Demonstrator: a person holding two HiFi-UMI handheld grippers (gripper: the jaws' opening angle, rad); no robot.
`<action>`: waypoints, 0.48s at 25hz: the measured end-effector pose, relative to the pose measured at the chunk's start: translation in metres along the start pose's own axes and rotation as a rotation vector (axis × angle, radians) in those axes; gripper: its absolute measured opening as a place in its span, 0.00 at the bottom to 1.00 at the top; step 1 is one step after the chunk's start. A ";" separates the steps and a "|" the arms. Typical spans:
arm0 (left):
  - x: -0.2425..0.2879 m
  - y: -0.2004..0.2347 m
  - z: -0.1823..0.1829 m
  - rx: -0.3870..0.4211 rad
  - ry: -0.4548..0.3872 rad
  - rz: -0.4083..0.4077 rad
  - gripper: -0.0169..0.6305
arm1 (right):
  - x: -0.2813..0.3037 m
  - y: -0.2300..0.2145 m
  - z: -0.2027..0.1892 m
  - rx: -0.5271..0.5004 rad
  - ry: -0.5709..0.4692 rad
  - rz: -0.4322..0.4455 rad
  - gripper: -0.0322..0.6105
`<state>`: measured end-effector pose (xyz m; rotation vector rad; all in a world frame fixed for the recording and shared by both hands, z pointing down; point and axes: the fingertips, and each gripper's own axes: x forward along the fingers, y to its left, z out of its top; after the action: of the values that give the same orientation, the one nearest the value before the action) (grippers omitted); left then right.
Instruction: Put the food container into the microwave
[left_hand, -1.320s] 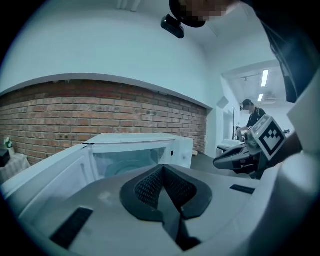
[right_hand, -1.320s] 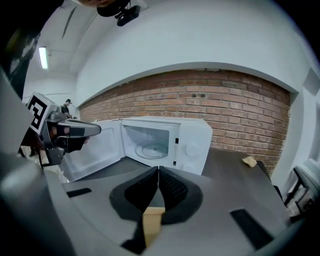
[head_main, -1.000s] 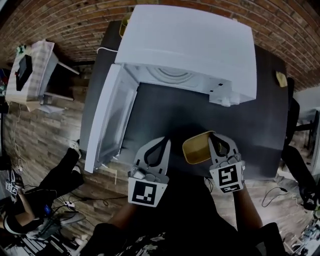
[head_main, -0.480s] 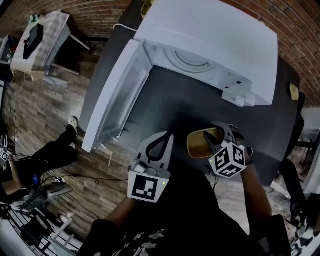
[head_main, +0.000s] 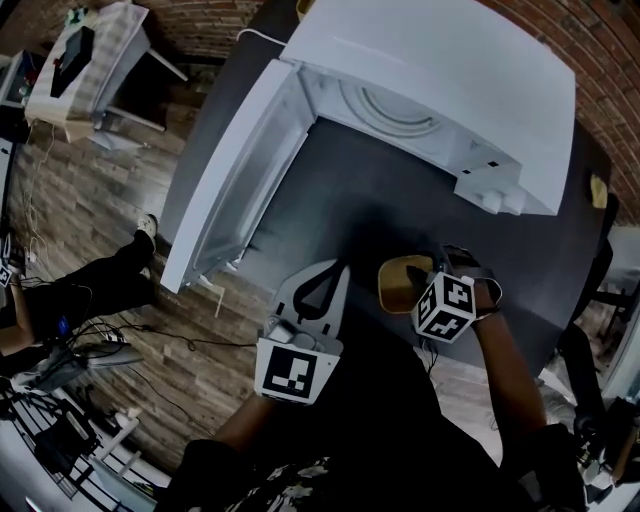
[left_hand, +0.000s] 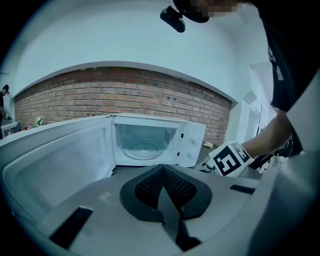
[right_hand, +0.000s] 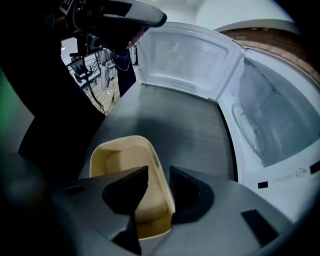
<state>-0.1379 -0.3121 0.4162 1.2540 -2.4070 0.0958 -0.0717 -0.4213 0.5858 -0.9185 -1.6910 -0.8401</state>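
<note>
Food container (right_hand: 122, 160) rests on the desk (head_main: 380, 200). Our right hand-held gripper (right_hand: 158, 169), just released, straddles its wall. Our left hand-held gripper (left_hand: 162, 170) is clenched.

Dim, bluish, strongly fisheye-bent at edges; bright only on white open microwave (head_main: 430, 90); deep shadow over dark grey tabletop (head_main: 350, 200).

Red brick wall (left_hand: 125, 92) below plain white upper wall (left_hand: 100, 40), brown wood-plank floor (head_main: 110, 200), dark grey rectangular tabletop (head_main: 380, 200), small white side table (head_main: 105, 35) at upper left, black cables (head_main: 190, 342) on floor
</note>
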 end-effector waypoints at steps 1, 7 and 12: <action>0.001 0.000 0.000 0.000 0.001 0.000 0.03 | 0.002 0.000 0.001 -0.003 0.002 0.003 0.34; 0.005 0.000 -0.006 0.004 0.017 0.004 0.02 | 0.017 -0.001 0.007 -0.084 0.042 0.037 0.34; 0.006 0.003 -0.014 0.076 0.068 -0.001 0.02 | 0.033 -0.001 0.000 -0.133 0.117 0.062 0.31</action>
<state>-0.1387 -0.3113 0.4312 1.2640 -2.3648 0.2281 -0.0795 -0.4157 0.6170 -0.9876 -1.5130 -0.9547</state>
